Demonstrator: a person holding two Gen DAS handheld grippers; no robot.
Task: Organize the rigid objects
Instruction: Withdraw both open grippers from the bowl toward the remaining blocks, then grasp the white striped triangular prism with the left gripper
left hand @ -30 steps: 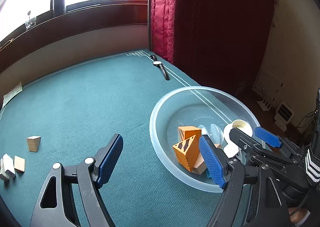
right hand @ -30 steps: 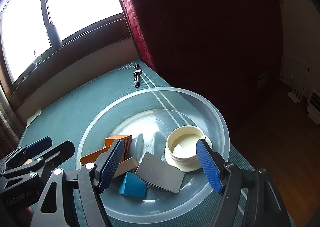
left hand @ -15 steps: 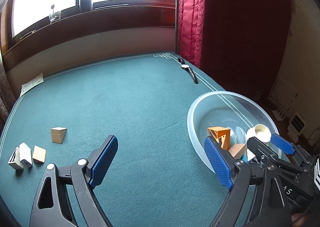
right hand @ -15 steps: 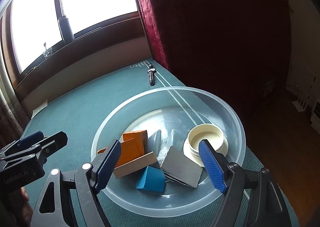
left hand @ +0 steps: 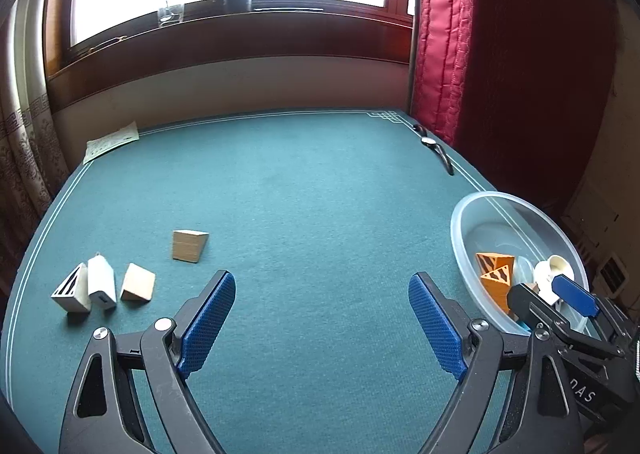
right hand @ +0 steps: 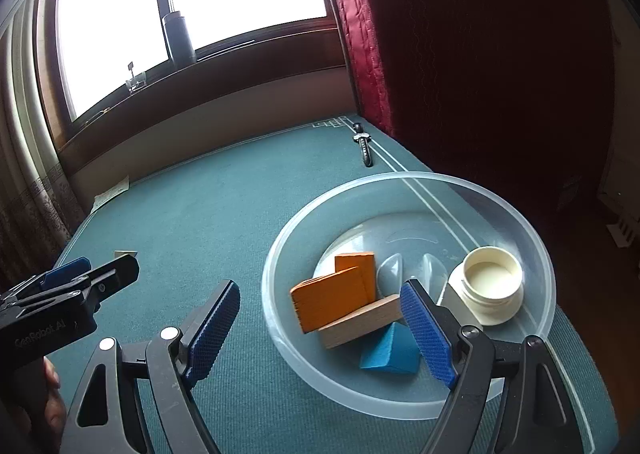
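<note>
Tongs first: my left gripper (left hand: 322, 318) hangs over bare green cloth (left hand: 304, 198) with nothing between its blue pads, and its jaws have just been spreading wider. Ahead and to its left lie the loose pieces: a wooden wedge (left hand: 189, 245) nearest, then a smaller wooden block (left hand: 138, 282), a white block (left hand: 101, 283) and a striped wedge (left hand: 72, 288) huddled close together. My right gripper (right hand: 320, 330) is likewise released, its jaws also just widened, empty, one pad above the near rim of the clear bowl (right hand: 532, 230). Inside sit orange blocks (right hand: 336, 296), a pale wooden slab (right hand: 362, 320), a blue wedge (right hand: 390, 350) and a cream jar (right hand: 490, 286).
</note>
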